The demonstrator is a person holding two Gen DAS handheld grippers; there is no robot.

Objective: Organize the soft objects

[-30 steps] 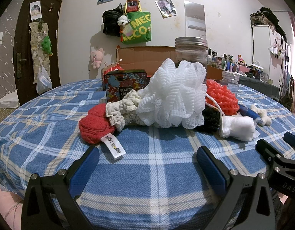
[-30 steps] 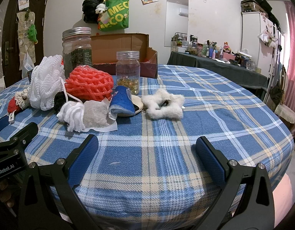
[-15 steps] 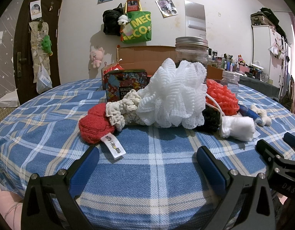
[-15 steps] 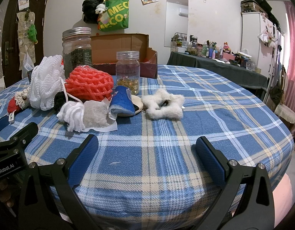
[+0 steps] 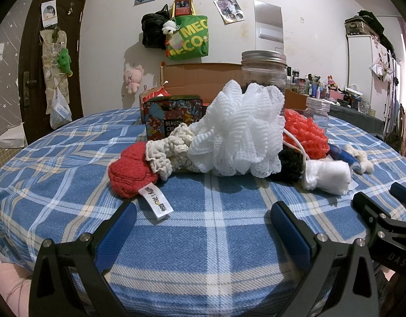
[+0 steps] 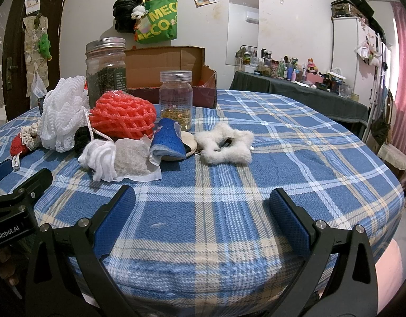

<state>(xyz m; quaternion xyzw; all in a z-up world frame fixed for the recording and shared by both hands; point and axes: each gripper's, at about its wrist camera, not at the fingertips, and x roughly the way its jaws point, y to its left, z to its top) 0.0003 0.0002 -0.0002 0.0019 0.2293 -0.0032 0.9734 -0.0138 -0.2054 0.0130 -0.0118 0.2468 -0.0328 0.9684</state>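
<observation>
A heap of soft things lies on the blue plaid table: a red knit piece [image 5: 130, 173] with a white tag, a cream crochet piece [image 5: 167, 153], a white mesh bath puff [image 5: 240, 134], an orange foam net [image 6: 122, 115], a white cloth roll [image 6: 101, 158], a blue sponge [image 6: 166, 141] and a fluffy white star [image 6: 225, 144]. My left gripper [image 5: 203, 223] stands open at the near table edge, short of the red piece. My right gripper [image 6: 201, 208] is open too, in front of the star, with nothing between its fingers.
Behind the heap stand a tall glass jar [image 6: 106, 67] with a metal lid, a small clear jar [image 6: 175, 97], a floral tin [image 5: 172, 116] and an open cardboard box [image 6: 174, 76]. The plaid tablecloth [image 6: 295, 142] stretches to the right. Bags hang on the far wall.
</observation>
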